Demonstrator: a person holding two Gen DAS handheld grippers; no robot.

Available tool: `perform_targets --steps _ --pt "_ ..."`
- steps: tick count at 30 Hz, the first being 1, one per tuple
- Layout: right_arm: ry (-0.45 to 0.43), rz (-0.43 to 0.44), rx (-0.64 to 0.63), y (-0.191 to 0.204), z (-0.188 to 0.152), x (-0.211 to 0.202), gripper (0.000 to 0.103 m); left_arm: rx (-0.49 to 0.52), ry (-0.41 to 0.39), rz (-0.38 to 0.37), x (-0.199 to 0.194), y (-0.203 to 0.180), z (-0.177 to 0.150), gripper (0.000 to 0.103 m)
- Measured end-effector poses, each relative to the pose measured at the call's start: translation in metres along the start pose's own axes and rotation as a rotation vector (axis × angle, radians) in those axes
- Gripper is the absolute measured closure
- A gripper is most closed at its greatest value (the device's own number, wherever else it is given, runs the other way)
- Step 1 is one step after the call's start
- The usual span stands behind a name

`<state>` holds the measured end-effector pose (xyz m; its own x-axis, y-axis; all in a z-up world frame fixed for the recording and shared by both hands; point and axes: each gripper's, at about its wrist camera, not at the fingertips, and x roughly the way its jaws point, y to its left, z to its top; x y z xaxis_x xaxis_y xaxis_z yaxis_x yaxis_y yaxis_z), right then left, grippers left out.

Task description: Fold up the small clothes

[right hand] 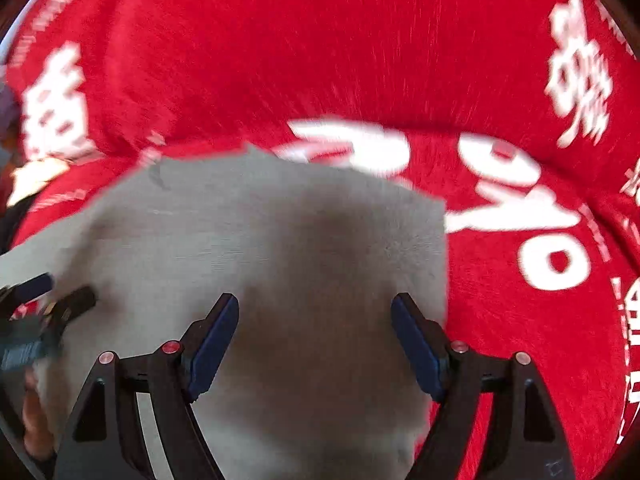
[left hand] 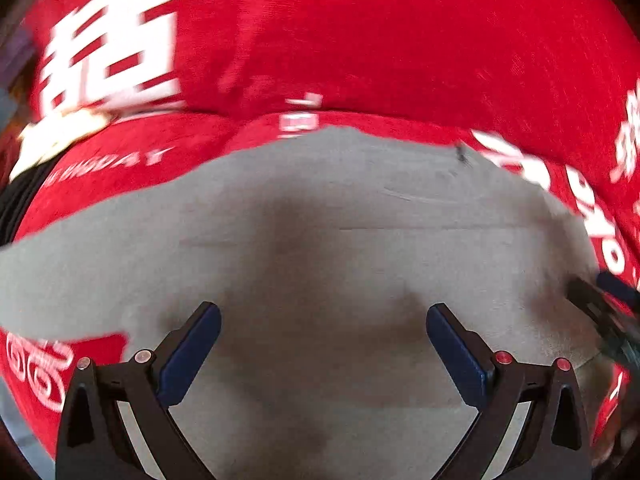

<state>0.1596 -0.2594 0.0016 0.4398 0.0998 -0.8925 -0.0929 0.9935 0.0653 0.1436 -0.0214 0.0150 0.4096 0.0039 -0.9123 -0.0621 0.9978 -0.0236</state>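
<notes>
1. Grey garment [left hand: 320, 240] lies flat on the red printed cloth [left hand: 360, 40], filling the lower centre of both views.
2. Left gripper [left hand: 323, 316] and right gripper [right hand: 315, 308] both stand spread wide above it, nothing between the jaws.
3. Risk: pinching the red cloth with the grey edge (both layers would lift).
4. Long axis: cannot tell; the garment's edges run out of frame.
</notes>
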Motion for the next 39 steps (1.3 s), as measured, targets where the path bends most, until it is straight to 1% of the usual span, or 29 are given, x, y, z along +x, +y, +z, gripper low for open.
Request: perform_targets --steps 1,2,3,4,6,7,8,9,10,11,13,15,16,17,19,20,21,23,25,27,28,30,32,33,35,36,37,38,39 --pt "0.01 -0.022 0.01 -0.004 0.008 0.012 0.017 0.022 0.029 0.02 0.011 -0.007 0.0 0.0" --pt "-0.023 -0.032 0.005 -0.005 0.015 0.015 0.015 0.021 0.027 0.028 0.015 -0.008 0.0 0.0" --pt "-0.007 -0.04 0.003 -0.005 0.022 0.021 0.011 0.007 0.001 0.026 0.014 -0.006 0.002 0.0" --pt "0.003 -0.04 0.002 -0.006 0.027 0.026 0.006 -0.005 0.005 0.025 0.016 -0.004 0.006 0.0" --pt "0.027 -0.047 0.0 -0.005 0.036 0.028 0.005 -0.022 0.028 0.025 0.016 0.0 0.015 0.0" --pt "0.039 -0.054 0.005 -0.005 0.036 0.025 0.005 -0.031 0.039 0.045 0.012 0.003 0.019 0.0" --pt "0.03 -0.057 0.01 -0.003 0.035 0.018 0.005 -0.038 0.033 0.055 0.008 0.004 0.021 0.0" --pt "0.003 -0.046 0.011 -0.002 0.031 0.008 0.005 -0.05 0.006 0.049 -0.002 0.007 0.02 0.0" --pt "-0.032 -0.016 0.007 0.004 0.022 -0.008 0.005 -0.054 -0.004 0.033 -0.007 0.008 0.017 0.0" --pt "-0.046 0.004 0.002 0.009 0.013 -0.018 0.005 -0.054 0.0 0.016 -0.011 0.01 0.012 0.0" --pt "-0.064 0.022 -0.02 0.023 -0.018 -0.038 0.005 -0.047 -0.003 -0.023 -0.019 0.012 -0.005 0.0" --pt "-0.053 0.031 -0.035 0.032 -0.038 -0.041 0.005 -0.025 0.0 -0.011 -0.018 0.011 -0.021 0.0" --pt "-0.029 0.022 -0.042 0.035 -0.05 -0.036 0.006 -0.017 0.013 0.003 -0.014 0.01 -0.027 0.0" --pt "-0.027 0.005 -0.05 0.036 -0.059 -0.035 0.006 -0.016 0.027 0.012 -0.01 0.011 -0.033 0.0" --pt "-0.089 -0.046 -0.096 0.044 -0.079 -0.048 0.005 -0.05 0.009 -0.016 -0.015 0.021 -0.044 0.0" --pt "-0.068 -0.074 -0.112 0.047 -0.09 -0.051 0.005 -0.061 0.007 -0.027 -0.021 0.026 -0.051 0.0" --pt "-0.056 -0.075 -0.119 0.05 -0.101 -0.053 0.005 -0.065 0.009 -0.031 -0.025 0.029 -0.056 0.0" --pt "-0.095 -0.071 -0.123 0.048 -0.125 -0.068 0.005 -0.054 0.011 -0.009 -0.033 0.036 -0.078 0.0" --pt "-0.084 -0.056 -0.13 0.045 -0.146 -0.077 0.005 -0.039 -0.02 -0.016 -0.042 0.041 -0.101 0.0" --pt "-0.104 -0.036 -0.122 0.041 -0.175 -0.092 0.005 -0.013 -0.052 -0.018 -0.055 0.045 -0.125 0.0" --pt "-0.107 -0.035 -0.135 0.04 -0.182 -0.094 0.005 -0.006 -0.057 -0.021 -0.06 0.046 -0.134 0.0" --pt "-0.105 -0.06 -0.201 0.046 -0.209 -0.106 0.005 0.008 -0.068 -0.031 -0.07 0.053 -0.157 0.0" --pt "-0.086 -0.068 -0.244 0.049 -0.226 -0.113 0.005 0.015 -0.084 -0.039 -0.078 0.061 -0.171 0.0" --pt "-0.071 -0.07 -0.261 0.05 -0.229 -0.114 0.005 0.035 -0.05 -0.03 -0.078 0.064 -0.179 0.0" --pt "-0.034 -0.085 -0.28 0.05 -0.232 -0.12 0.005 0.054 -0.032 -0.036 -0.086 0.071 -0.186 0.0" --pt "-0.035 -0.086 -0.276 0.052 -0.228 -0.125 0.005 0.057 -0.031 -0.026 -0.089 0.073 -0.186 0.0" --pt "-0.049 -0.078 -0.275 0.054 -0.224 -0.129 0.005 0.059 -0.046 -0.018 -0.095 0.073 -0.184 0.0" --pt "-0.083 -0.052 -0.278 0.062 -0.215 -0.134 0.005 0.066 -0.075 -0.024 -0.102 0.071 -0.179 0.0" --pt "-0.094 -0.043 -0.282 0.069 -0.211 -0.133 0.005 0.075 -0.09 -0.031 -0.105 0.068 -0.176 0.0"
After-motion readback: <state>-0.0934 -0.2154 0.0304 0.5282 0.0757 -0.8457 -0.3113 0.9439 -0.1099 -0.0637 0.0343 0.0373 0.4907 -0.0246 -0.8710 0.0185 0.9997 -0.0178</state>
